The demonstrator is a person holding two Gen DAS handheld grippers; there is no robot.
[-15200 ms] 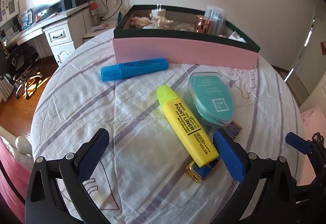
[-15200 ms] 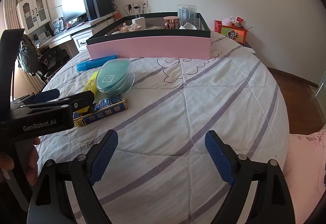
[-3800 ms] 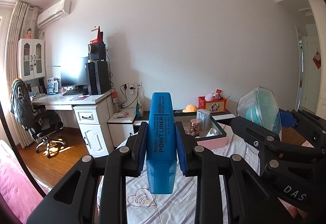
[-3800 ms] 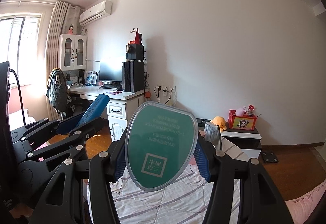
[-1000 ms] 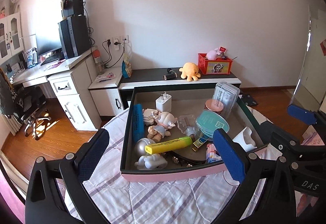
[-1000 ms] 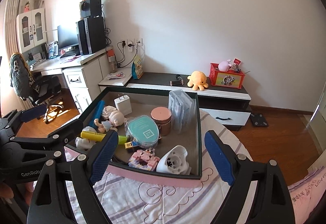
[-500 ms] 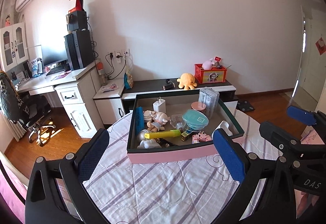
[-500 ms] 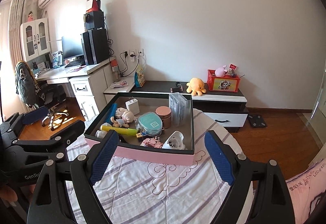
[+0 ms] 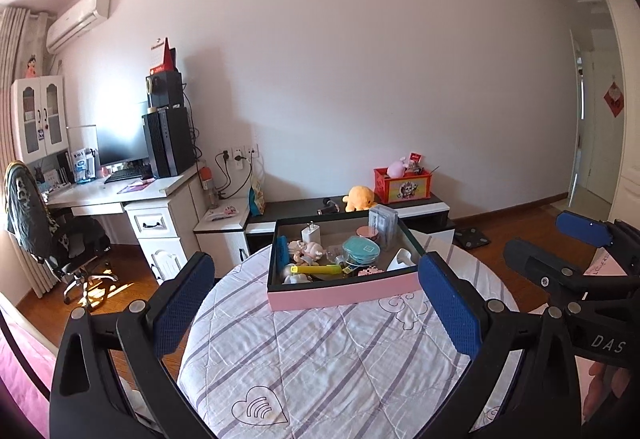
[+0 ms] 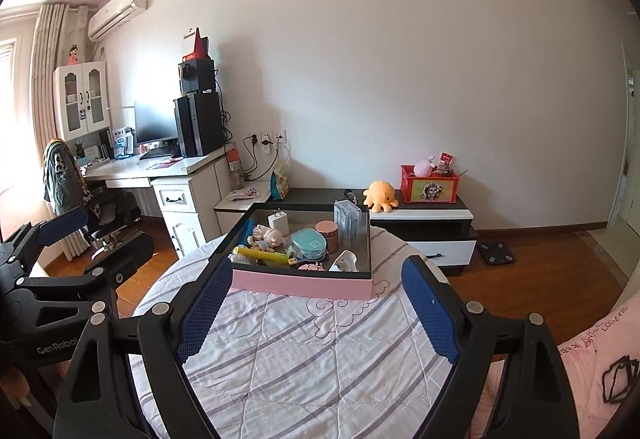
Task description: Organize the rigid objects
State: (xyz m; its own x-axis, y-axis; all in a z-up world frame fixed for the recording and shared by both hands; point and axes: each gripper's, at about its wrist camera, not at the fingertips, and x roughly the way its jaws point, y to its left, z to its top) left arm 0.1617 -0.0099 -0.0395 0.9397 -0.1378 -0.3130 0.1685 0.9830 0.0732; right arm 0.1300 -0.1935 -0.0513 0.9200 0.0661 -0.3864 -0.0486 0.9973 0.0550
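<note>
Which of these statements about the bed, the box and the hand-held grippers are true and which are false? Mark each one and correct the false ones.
1. The yellow highlighter pen lies inside the pink-sided, dark-rimmed box. True.
2. The left hand-held gripper is shut on a blue highlighter. False: its jaws stand open with nothing between them.
3. The round teal case with a clear lid lies on the striped quilt in front of the box. False: it is in the box.
4. The right hand-held gripper is open and holds nothing. True.
5. The orange plush octopus sits in the box. False: it sits on the low black-and-white cabinet behind it.
</note>
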